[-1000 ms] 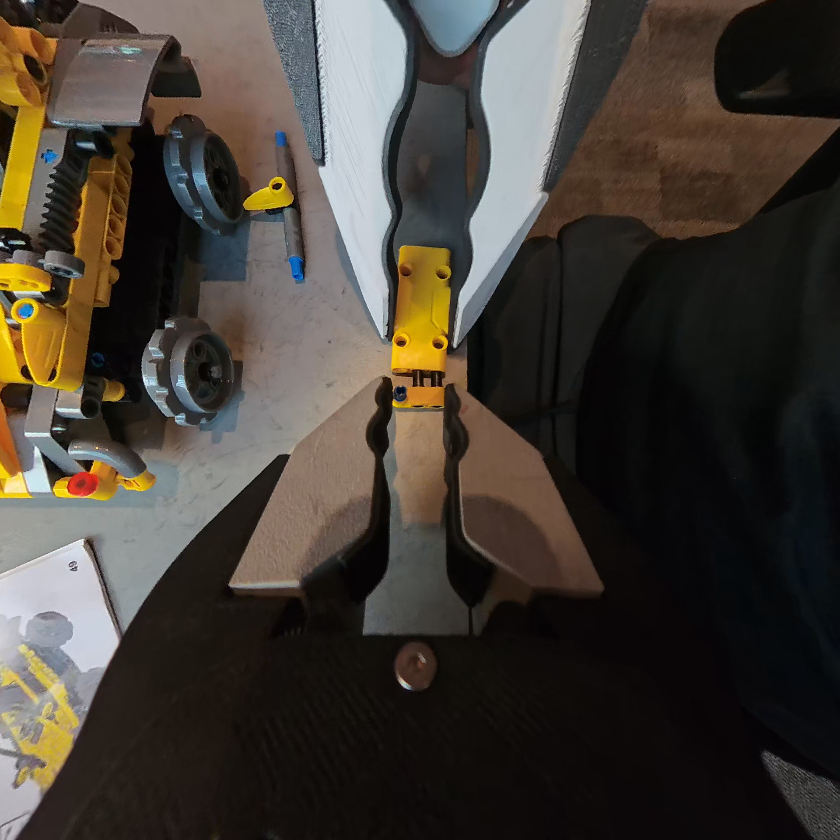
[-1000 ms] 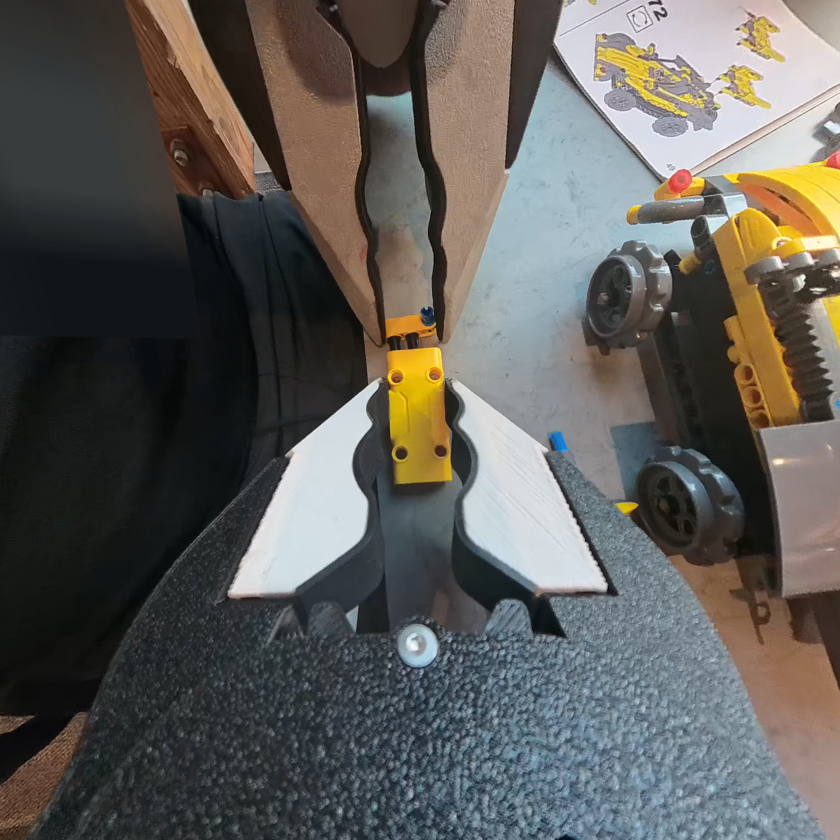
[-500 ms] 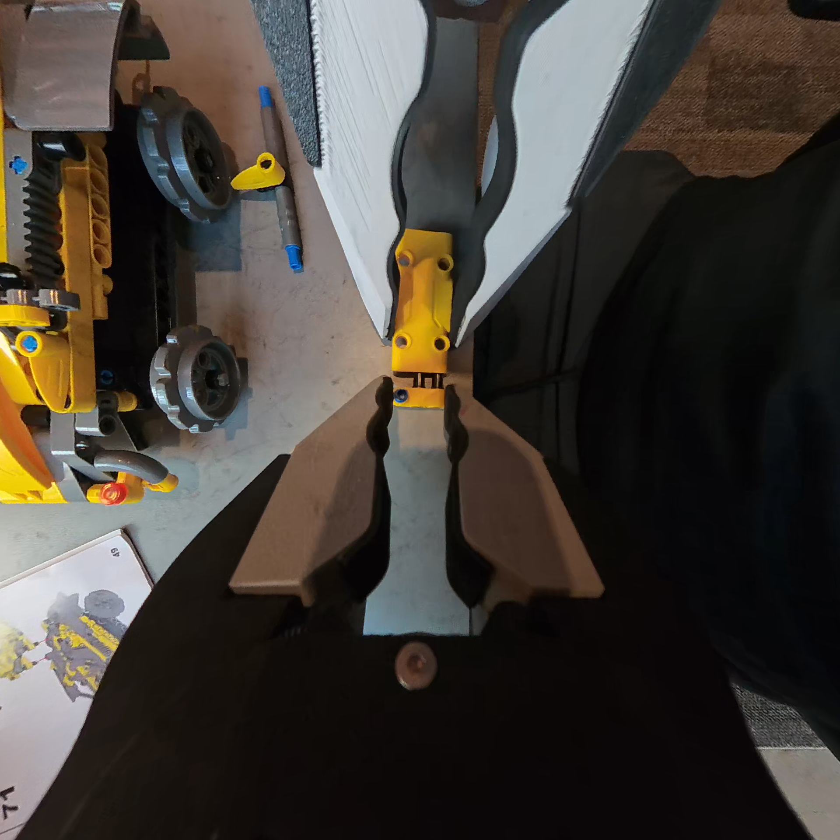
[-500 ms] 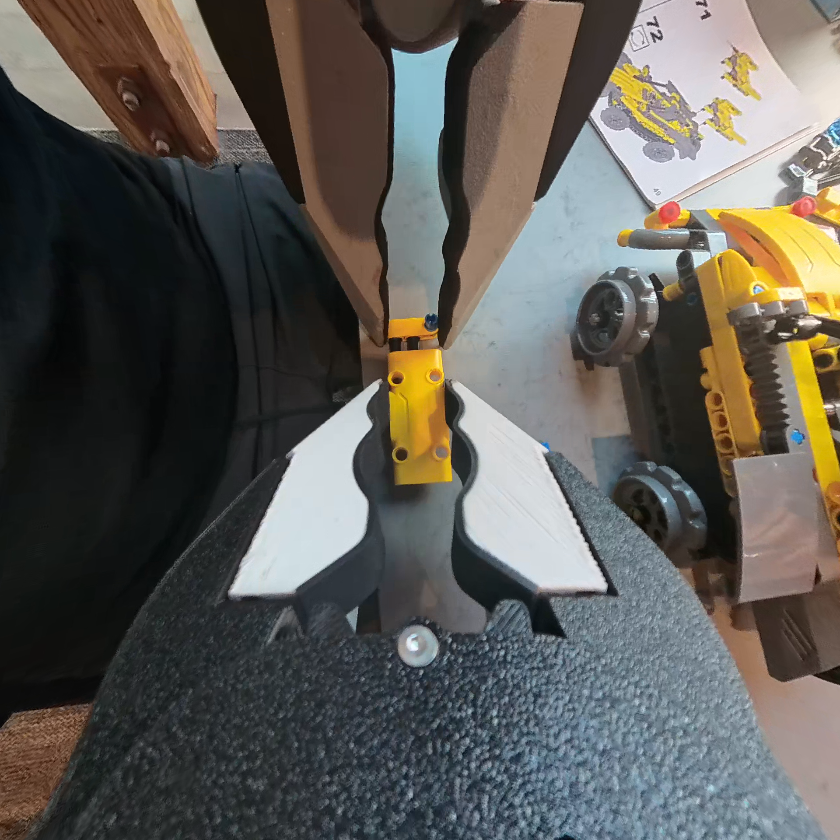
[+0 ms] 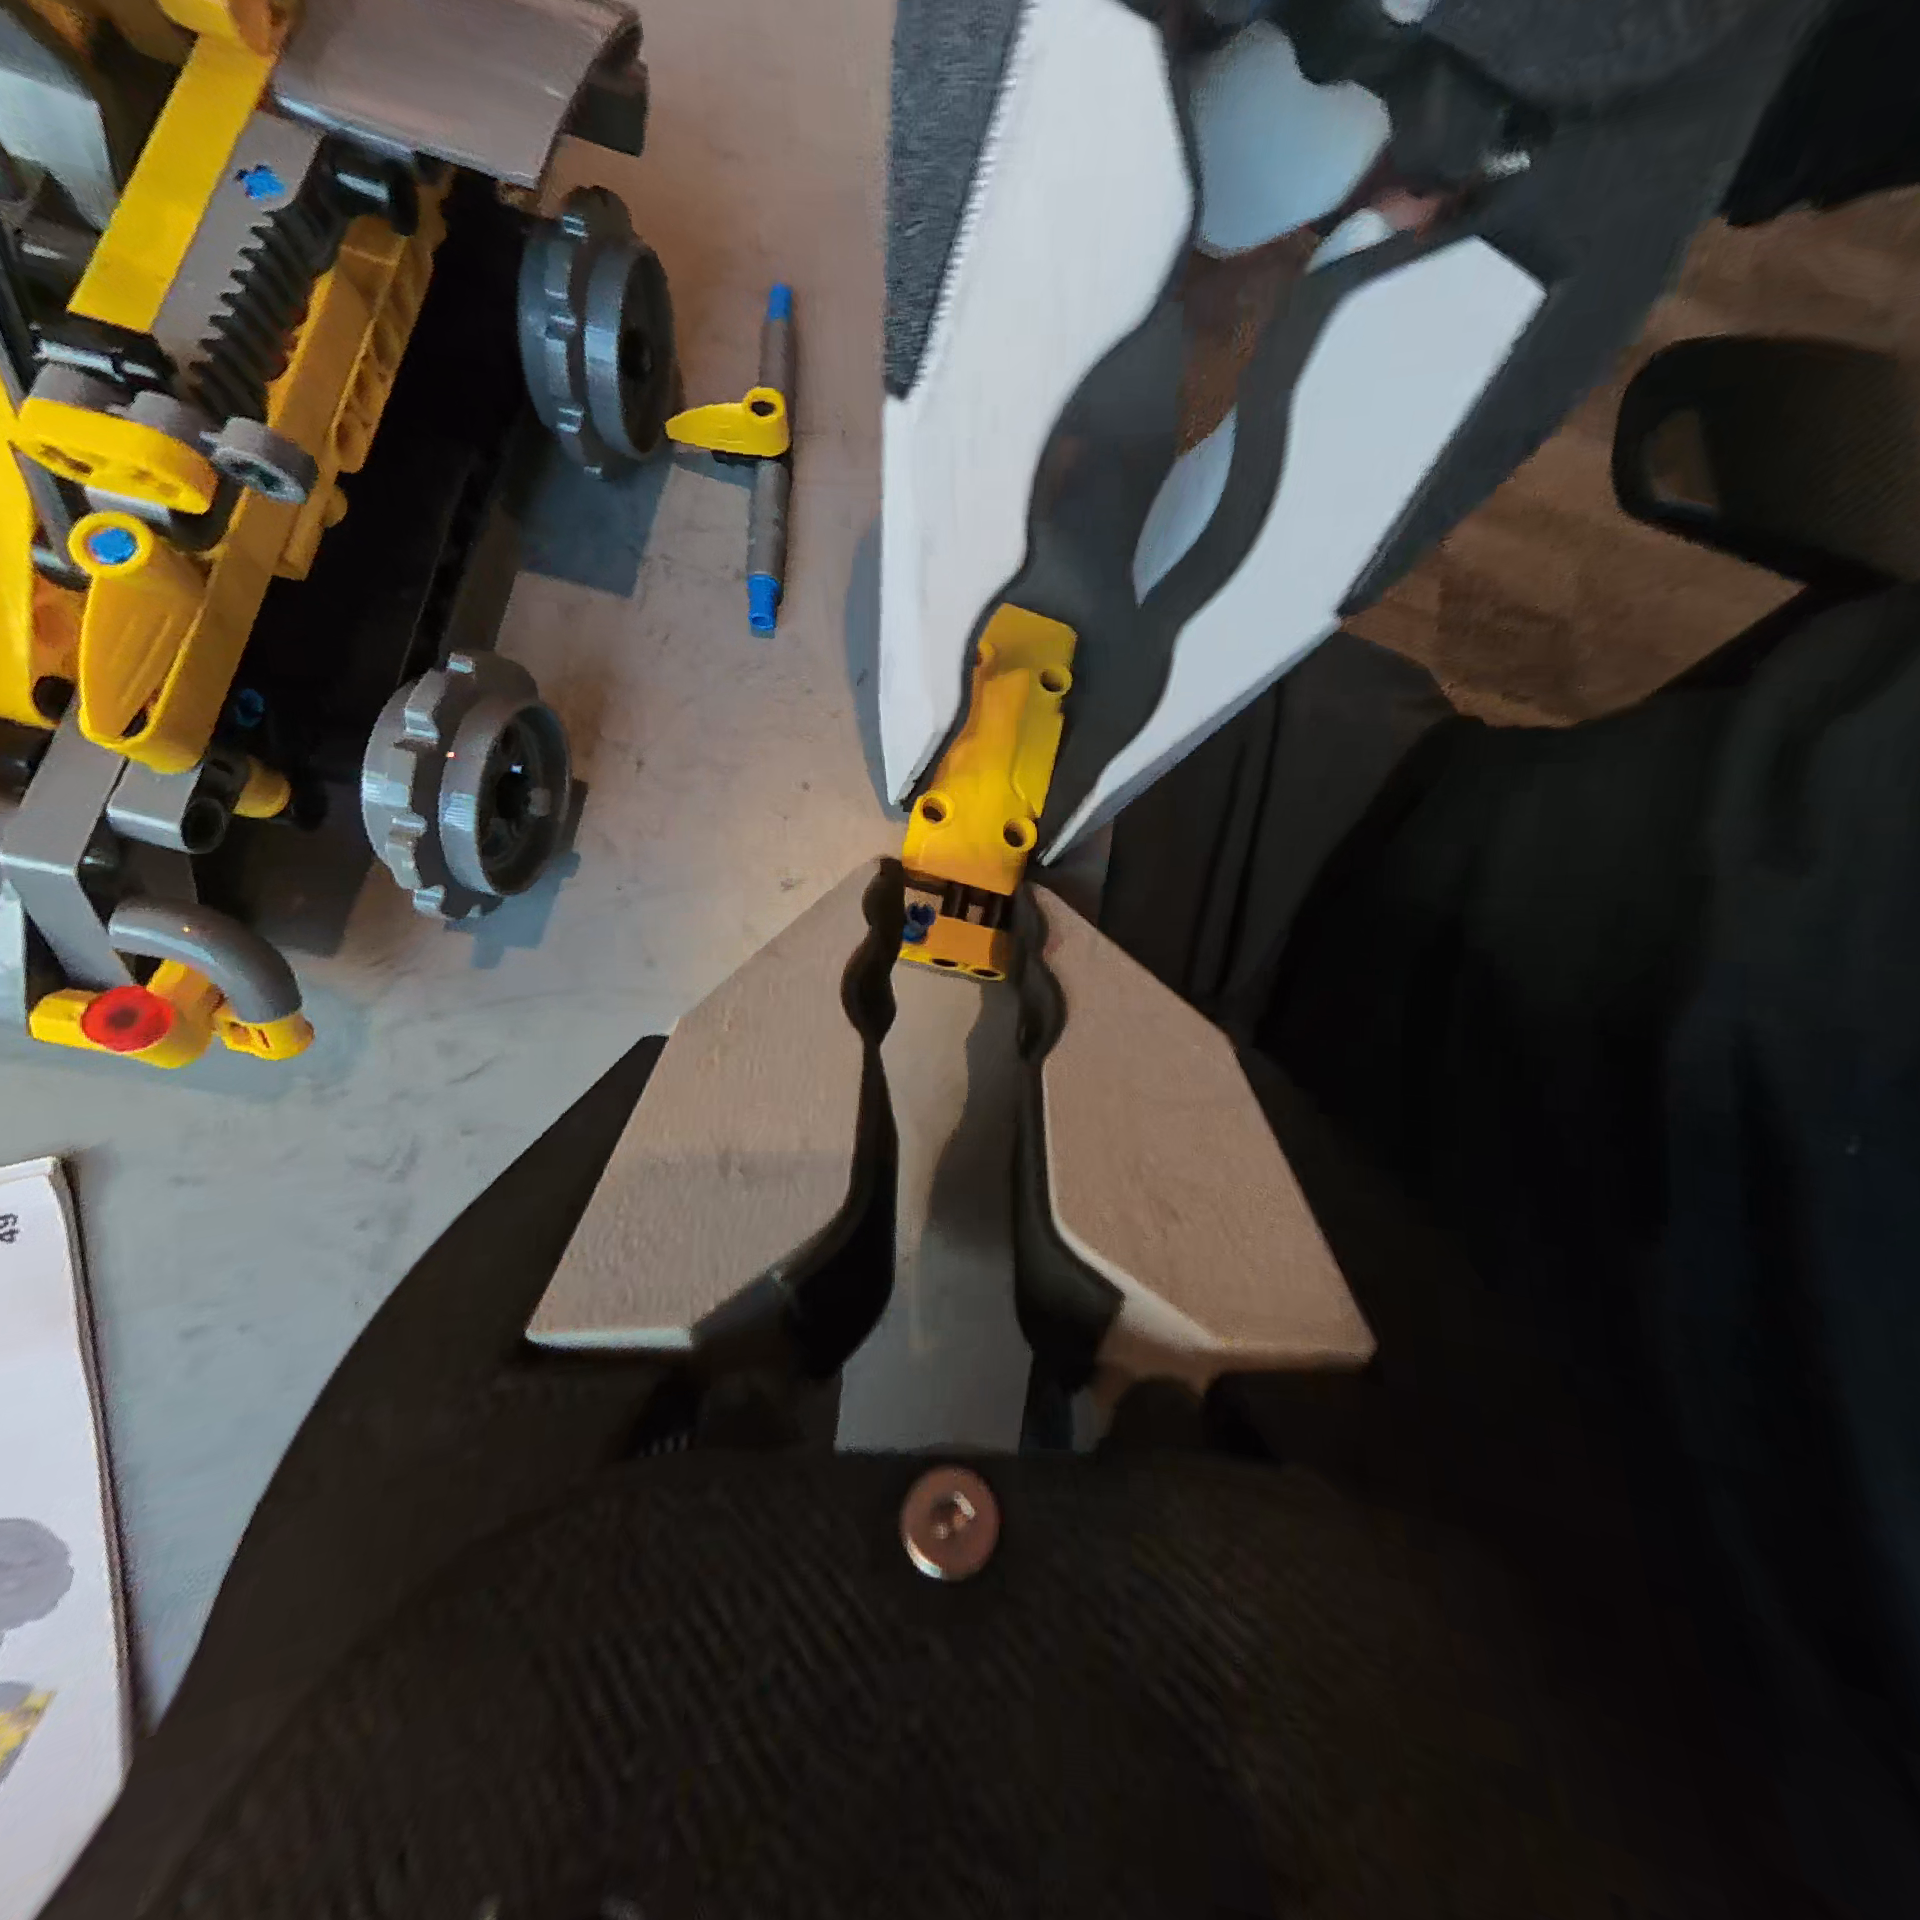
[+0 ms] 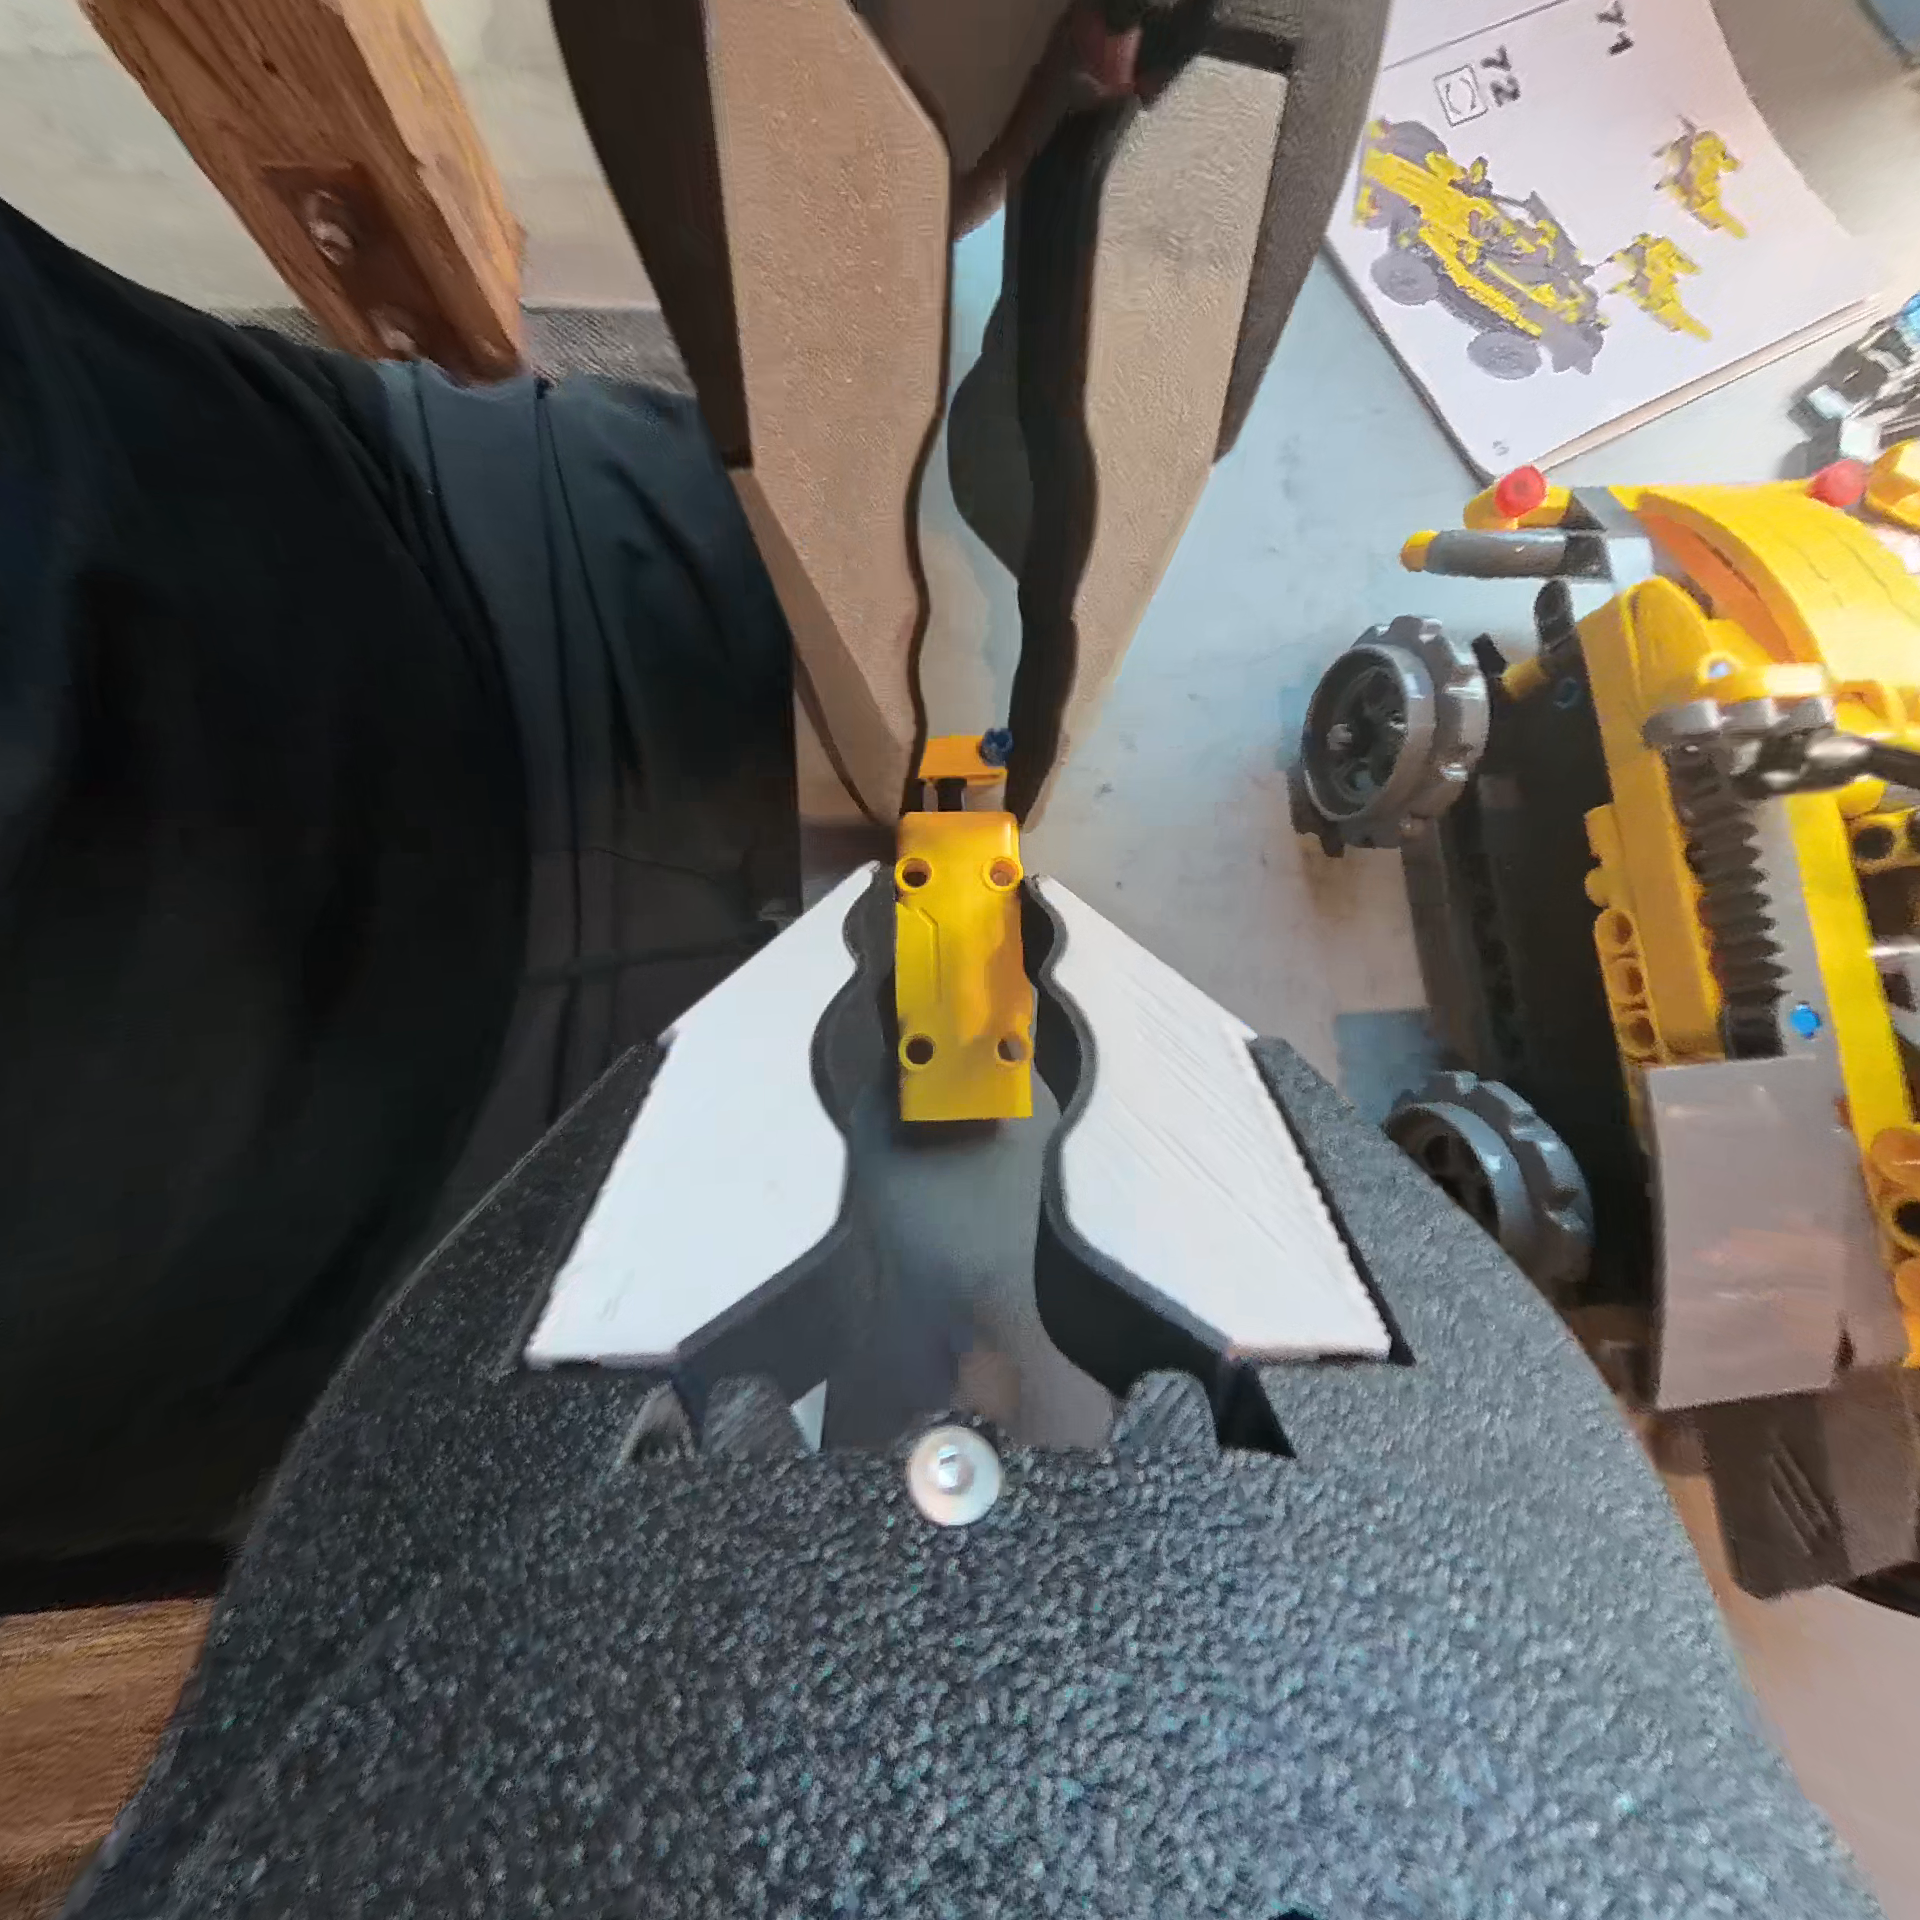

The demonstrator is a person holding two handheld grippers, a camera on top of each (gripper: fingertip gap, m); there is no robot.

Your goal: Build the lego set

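My left gripper (image 5: 954, 906), with tan fingers, is shut on a small yellow connector piece (image 5: 951, 943) that carries a blue pin. My right gripper (image 6: 961, 883), with white fingers, is shut on a longer yellow panel piece (image 6: 961, 987). The two grippers meet tip to tip above the table edge. The panel (image 5: 992, 748) and the connector (image 6: 954, 756) are joined end to end by short black pins. In the left wrist view the panel sits at a slight angle to the connector.
A yellow and grey brick vehicle model (image 5: 156, 520) with grey wheels (image 5: 468, 790) stands on the table; it also shows in the right wrist view (image 6: 1714, 935). A grey axle with blue ends (image 5: 769, 457) lies beside it. There are also an instruction booklet (image 6: 1558, 208), a wooden post (image 6: 312, 177) and a person's dark clothing (image 5: 1558, 1039). My left and right fingertips are right by each other.
Both grippers have stayed shut on their pieces. The right gripper and its panel have tilted relative to the left gripper, and both views have shifted slightly over the table.
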